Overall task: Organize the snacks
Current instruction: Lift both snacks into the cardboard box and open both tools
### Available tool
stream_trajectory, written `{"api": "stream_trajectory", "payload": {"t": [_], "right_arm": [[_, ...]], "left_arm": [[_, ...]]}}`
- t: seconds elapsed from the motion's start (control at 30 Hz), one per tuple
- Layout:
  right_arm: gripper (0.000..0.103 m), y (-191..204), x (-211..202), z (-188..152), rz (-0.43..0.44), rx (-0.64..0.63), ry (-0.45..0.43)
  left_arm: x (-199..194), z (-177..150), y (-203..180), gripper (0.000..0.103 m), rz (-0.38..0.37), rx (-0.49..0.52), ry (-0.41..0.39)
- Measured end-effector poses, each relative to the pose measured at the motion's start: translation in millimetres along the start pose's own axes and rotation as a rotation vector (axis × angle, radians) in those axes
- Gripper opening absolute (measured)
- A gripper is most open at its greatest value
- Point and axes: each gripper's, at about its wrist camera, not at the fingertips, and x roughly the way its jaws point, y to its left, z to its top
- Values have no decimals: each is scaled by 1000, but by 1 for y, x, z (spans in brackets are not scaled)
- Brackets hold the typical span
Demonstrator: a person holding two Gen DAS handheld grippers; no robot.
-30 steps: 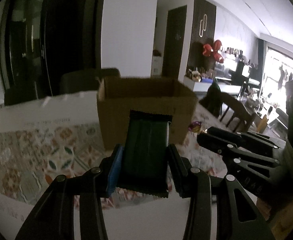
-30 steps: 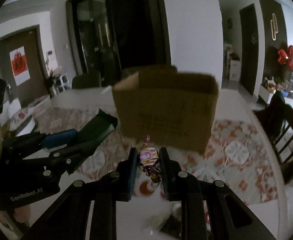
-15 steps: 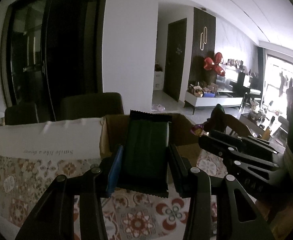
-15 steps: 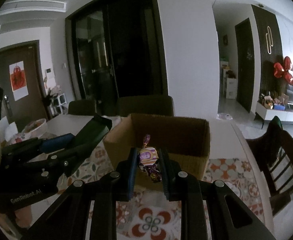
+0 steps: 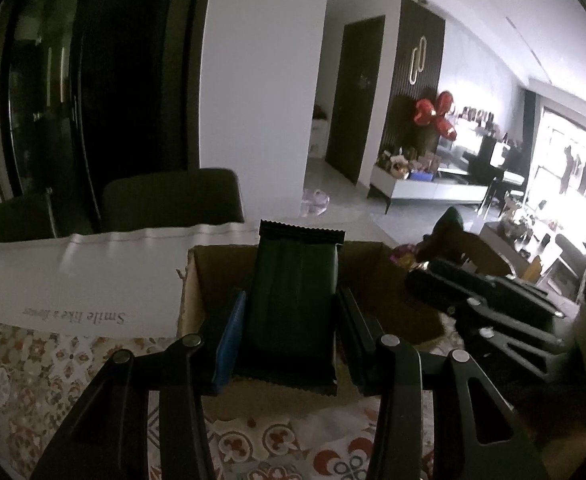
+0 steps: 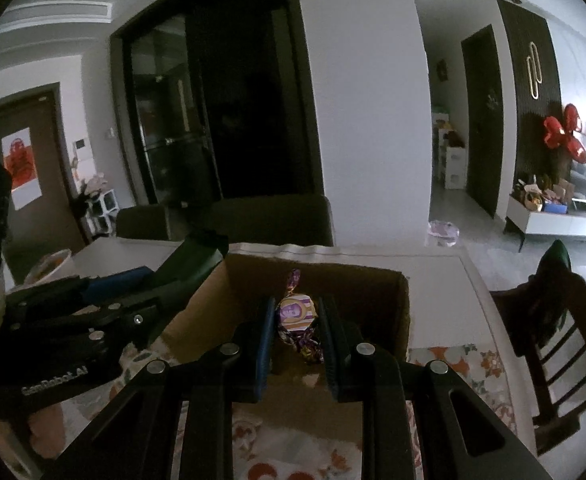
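Both grippers have risen over the open brown cardboard box (image 5: pixel 373 280). Left gripper (image 5: pixel 291 332) clamps a dark green foil snack packet (image 5: pixel 295 300); right gripper (image 6: pixel 295 334) pinches a purple wrapped candy (image 6: pixel 295 314). Neither is dropped in yet.

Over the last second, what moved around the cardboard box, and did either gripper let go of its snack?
Both grippers rose and came forward: the brown cardboard box, first seen from its side, now shows its open top beneath them. The left gripper remains shut on the dark green foil snack packet; the right gripper remains shut on the purple wrapped candy. Nothing released. The box stayed on the patterned tablecloth.
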Motion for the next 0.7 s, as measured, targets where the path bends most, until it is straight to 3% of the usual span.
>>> {"api": "stream_trajectory", "payload": {"t": [0.3,0.43,0.53,0.7], "right_arm": [[23,-16,34,3,8,30,71],[27,-23,39,-1,-3,49,87],[44,-26,35,-5,-30,60,87],[44,-22,10,-10,-47,46,47]], "left_arm": [[41,8,1,45,20,-4,77],[36,4,2,61,67,0,57],[24,-3,1,61,94,11,40],[-2,-15,-6,63,122,30,16]]}}
